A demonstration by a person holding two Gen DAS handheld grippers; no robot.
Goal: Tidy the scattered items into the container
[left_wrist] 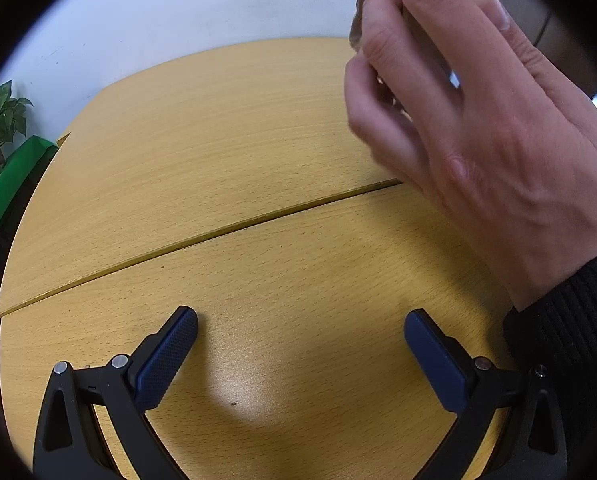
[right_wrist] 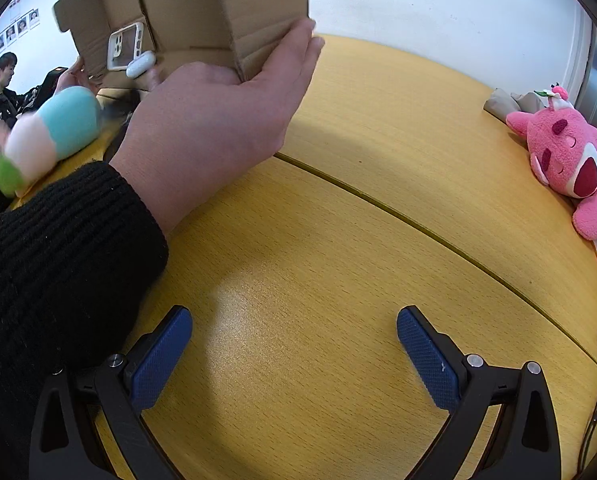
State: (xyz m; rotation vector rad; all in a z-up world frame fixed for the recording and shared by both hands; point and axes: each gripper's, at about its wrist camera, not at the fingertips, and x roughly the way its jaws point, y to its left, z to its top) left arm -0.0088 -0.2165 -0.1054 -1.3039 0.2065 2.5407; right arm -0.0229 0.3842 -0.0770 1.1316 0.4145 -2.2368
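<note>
Both the left gripper (left_wrist: 300, 322) and right gripper (right_wrist: 294, 320) stand wide open and empty over the table (right_wrist: 378, 128). A bare hand (right_wrist: 218, 108) tilts the cardboard box (right_wrist: 202, 4) above the table's far left edge; a phone case (right_wrist: 125, 45), earbud case (right_wrist: 140, 64) and pastel plush (right_wrist: 50, 136) show there, the pink plush (right_wrist: 566, 156) at the right edge. The plush toys look light and soft, best pinched mid-body; the cases look hard and slippery.

Cardboard box (right_wrist: 186, 12) cut off at top — pastel plush (right_wrist: 46, 136) blurred.
</note>
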